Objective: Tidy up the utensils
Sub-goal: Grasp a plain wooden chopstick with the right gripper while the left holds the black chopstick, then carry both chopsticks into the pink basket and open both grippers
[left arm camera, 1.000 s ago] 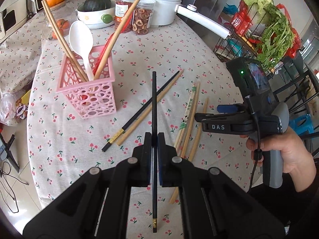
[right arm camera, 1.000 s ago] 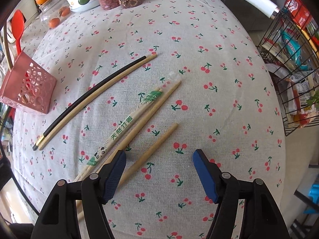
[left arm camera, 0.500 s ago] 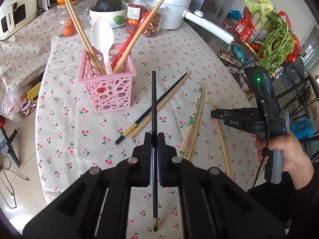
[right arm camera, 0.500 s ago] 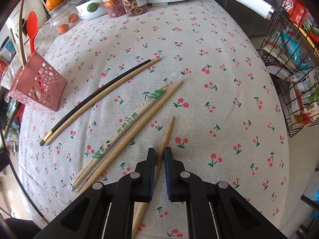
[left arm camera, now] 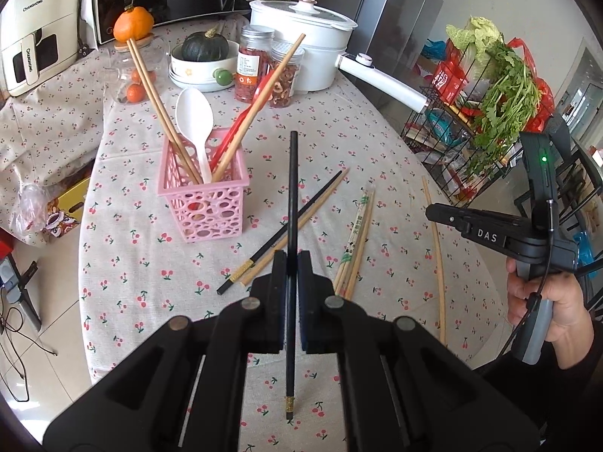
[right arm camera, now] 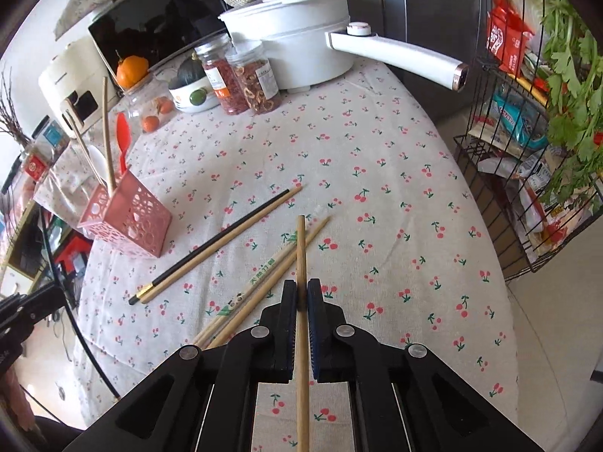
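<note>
Cherry-print tablecloth [right arm camera: 377, 158] — kitchen clutter behind

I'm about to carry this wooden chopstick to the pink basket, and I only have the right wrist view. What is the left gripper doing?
Observer: The left gripper is shut on a black chopstick, which runs straight forward between its fingers.
Operator: What is already in the pink basket? My wooden chopstick goes in there.
Observer: It holds three leaning chopsticks, two tilted left and one tilted right, with a white spoon and a red spoon between them.
</note>
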Action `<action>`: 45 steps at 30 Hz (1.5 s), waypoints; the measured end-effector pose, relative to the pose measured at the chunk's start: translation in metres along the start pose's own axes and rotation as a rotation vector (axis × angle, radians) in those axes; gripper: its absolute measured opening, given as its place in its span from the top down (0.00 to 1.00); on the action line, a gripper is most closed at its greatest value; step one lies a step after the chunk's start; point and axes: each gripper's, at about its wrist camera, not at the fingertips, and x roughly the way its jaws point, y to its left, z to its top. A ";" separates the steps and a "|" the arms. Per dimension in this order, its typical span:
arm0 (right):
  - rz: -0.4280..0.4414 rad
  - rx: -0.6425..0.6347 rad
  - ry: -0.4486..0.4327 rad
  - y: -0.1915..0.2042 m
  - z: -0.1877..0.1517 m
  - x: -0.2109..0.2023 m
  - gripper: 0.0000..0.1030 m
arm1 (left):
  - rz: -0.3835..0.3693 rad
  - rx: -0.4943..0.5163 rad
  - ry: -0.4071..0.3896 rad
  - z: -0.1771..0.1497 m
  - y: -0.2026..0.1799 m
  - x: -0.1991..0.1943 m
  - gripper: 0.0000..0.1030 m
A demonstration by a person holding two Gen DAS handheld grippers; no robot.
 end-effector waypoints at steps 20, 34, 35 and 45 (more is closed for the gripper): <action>0.106 -0.060 -0.301 0.018 0.002 -0.097 0.95 | -0.005 0.020 -0.204 0.017 -0.014 -0.047 0.94; 0.147 -0.108 -0.403 0.045 0.018 -0.122 0.95 | 0.014 -0.049 -0.339 0.038 0.005 -0.080 0.94; 0.154 -0.108 -0.409 0.047 0.019 -0.124 0.95 | 0.017 -0.056 -0.356 0.039 0.007 -0.084 0.94; 0.229 -0.107 -0.444 0.069 0.035 -0.133 0.95 | 0.084 -0.113 -0.501 0.054 0.024 -0.105 0.94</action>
